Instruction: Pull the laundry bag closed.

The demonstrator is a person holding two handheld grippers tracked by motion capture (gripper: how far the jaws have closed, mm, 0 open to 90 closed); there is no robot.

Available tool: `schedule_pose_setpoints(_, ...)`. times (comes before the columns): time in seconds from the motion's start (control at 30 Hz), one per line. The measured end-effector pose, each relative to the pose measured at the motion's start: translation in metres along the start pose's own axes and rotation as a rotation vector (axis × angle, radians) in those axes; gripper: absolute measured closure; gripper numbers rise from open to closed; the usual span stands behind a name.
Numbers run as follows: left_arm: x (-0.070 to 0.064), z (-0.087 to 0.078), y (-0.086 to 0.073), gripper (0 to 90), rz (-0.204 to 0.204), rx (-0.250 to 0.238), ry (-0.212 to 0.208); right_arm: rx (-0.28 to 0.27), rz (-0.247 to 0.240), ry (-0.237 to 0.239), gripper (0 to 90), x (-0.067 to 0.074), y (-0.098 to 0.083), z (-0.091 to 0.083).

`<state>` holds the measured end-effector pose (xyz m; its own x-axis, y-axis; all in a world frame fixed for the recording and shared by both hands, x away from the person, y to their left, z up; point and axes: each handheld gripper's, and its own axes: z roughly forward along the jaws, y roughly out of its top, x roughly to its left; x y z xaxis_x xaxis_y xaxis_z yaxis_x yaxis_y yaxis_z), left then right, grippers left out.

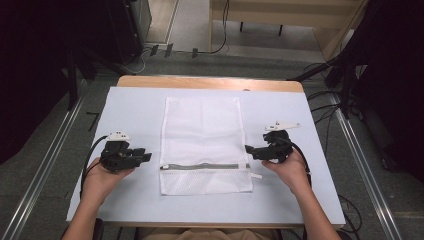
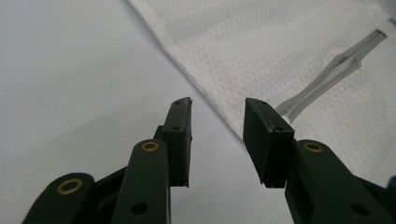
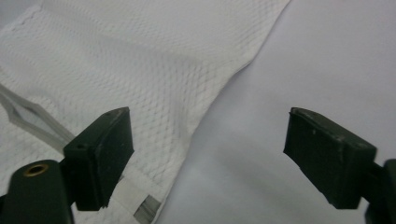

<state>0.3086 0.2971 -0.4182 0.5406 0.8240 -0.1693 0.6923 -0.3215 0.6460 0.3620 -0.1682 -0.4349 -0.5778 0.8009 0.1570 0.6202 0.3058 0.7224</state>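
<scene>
**Item: white mesh zip bag, flat on table, both grippers unloaded**

Location: the mesh bag is laid flat at the middle of the white table, long axis running from the near edge toward the far edge. A grey zipper crosses it near its near end, with a small pull tab projecting at the right side.

Handling (judged, not tested): the bag is taken to be light, limp and thin, likely to sag and fold when lifted by one point. A hemmed side edge or corner is suggested as the firmest hold; the tab is small and may slip.

Left gripper: held low just beside the bag's left edge, level with the zipper, jaws parted and holding nothing, aimed at the hem (seen in the left gripper view).

Right gripper: held at the bag's right edge by the zipper end, jaws spread wide around nothing, one jaw over the mesh.

Hands: both wrap the gripper bodies, with the forearms entering from the near edge.
</scene>
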Motion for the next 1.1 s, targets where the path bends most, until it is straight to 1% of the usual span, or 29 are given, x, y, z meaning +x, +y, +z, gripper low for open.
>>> schedule_pose_setpoints(0.03, 0.000, 0.000, 0.000, 62.8, 0.000, 0.000, 0.000, 0.009, -0.003, 0.010, 18.8, 0.000, 0.000, 0.001)
schedule_pose_setpoints(0.07, 0.001, 0.000, -0.001, 62.8, -0.005, 0.006, 0.000, 0.009, -0.003, 0.010, 18.8, 0.000, 0.000, 0.001)
schedule_pose_setpoints(0.1, 0.002, 0.000, -0.002, 62.3, -0.013, 0.006, 0.001, 0.023, -0.012, 0.010, 20.1, 0.001, 0.001, 0.002)
schedule_pose_setpoints(0.17, 0.004, -0.001, -0.002, 61.4, -0.020, -0.001, -0.006, 0.024, -0.016, 0.010, 20.8, 0.001, 0.001, 0.002)
schedule_pose_setpoints(0.23, 0.004, -0.001, -0.002, 58.6, -0.038, 0.007, -0.013, 0.020, -0.011, 0.011, 21.9, 0.000, 0.002, 0.003)
schedule_pose_setpoints(0.27, 0.005, 0.000, -0.001, 51.9, -0.051, 0.032, -0.011, 0.020, -0.019, 0.012, 23.3, 0.001, 0.003, 0.003)
schedule_pose_setpoints(0.3, 0.005, 0.000, -0.001, 49.9, -0.064, 0.037, -0.014, 0.021, -0.024, 0.009, 23.8, 0.002, 0.003, 0.003)
schedule_pose_setpoints(0.37, 0.005, 0.000, -0.001, 46.6, -0.065, 0.042, -0.017, 0.015, -0.032, 0.005, 25.2, 0.004, 0.005, 0.004)
schedule_pose_setpoints(0.43, 0.003, -0.001, -0.002, 45.6, -0.065, 0.037, -0.028, 0.013, -0.031, 0.005, 25.2, 0.004, 0.006, 0.005)
schedule_pose_setpoints(0.47, 0.003, -0.002, -0.002, 44.1, -0.067, 0.030, -0.028, 0.009, -0.026, 0.015, 25.4, 0.005, 0.007, 0.006)
schedule_pose_setpoints(0.5, 0.002, -0.002, -0.003, 43.0, -0.068, 0.028, -0.029, 0.017, -0.033, 0.032, 28.1, 0.006, 0.008, 0.007)
schedule_pose_setpoints(0.57, 0.002, -0.002, -0.003, 42.9, -0.072, 0.033, -0.031, 0.019, -0.038, 0.042, 29.2, 0.006, 0.008, 0.008)
schedule_pose_setpoints(0.63, 0.002, -0.003, -0.003, 42.9, -0.090, 0.039, -0.035, 0.022, -0.047, 0.053, 29.9, 0.008, 0.008, 0.009)
schedule_pose_setpoints(0.7, 0.002, -0.003, -0.003, 43.3, -0.109, 0.035, -0.044, 0.027, -0.042, 0.047, 29.9, 0.010, 0.008, 0.010)
schedule_pose_setpoints(0.77, 0.004, -0.003, -0.003, 44.6, -0.144, 0.028, -0.066, 0.034, -0.034, 0.049, 31.4, 0.011, 0.009, 0.011)
schedule_pose_setpoints(0.8, 0.004, -0.003, -0.004, 44.3, -0.155, 0.026, -0.073, 0.043, -0.028, 0.048, 32.0, 0.011, 0.009, 0.011)
schedule_pose_setpoints(0.83, 0.005, -0.003, -0.005, 45.5, -0.160, 0.035, -0.086, 0.044, -0.019, 0.052, 32.2, 0.011, 0.010, 0.012)
schedule_pose_setpoints(0.87, 0.005, -0.003, -0.007, 47.6, -0.163, 0.031, -0.090, 0.048, -0.016, 0.059, 33.6, 0.012, 0.010, 0.013)
schedule_pose_setpoints(0.93, 0.005, -0.003, -0.008, 47.0, -0.163, 0.027, -0.087, 0.055, -0.036, 0.061, 37.5, 0.014, 0.011, 0.013)
schedule_pose_setpoints(0.97, 0.005, -0.003, -0.008, 46.9, -0.164, 0.029, -0.090, 0.058, -0.037, 0.061, 39.3, 0.016, 0.011, 0.012)
schedule_pose_setpoints(1.0, 0.005, -0.003, -0.008, 45.3, -0.161, 0.025, -0.089, 0.051, -0.053, 0.066, 40.5, 0.020, 0.012, 0.012)
schedule_pose_setpoints(1.1, 0.006, -0.004, -0.009, 44.7, -0.153, 0.031, -0.076, 0.055, -0.061, 0.077, 42.7, 0.023, 0.012, 0.014)
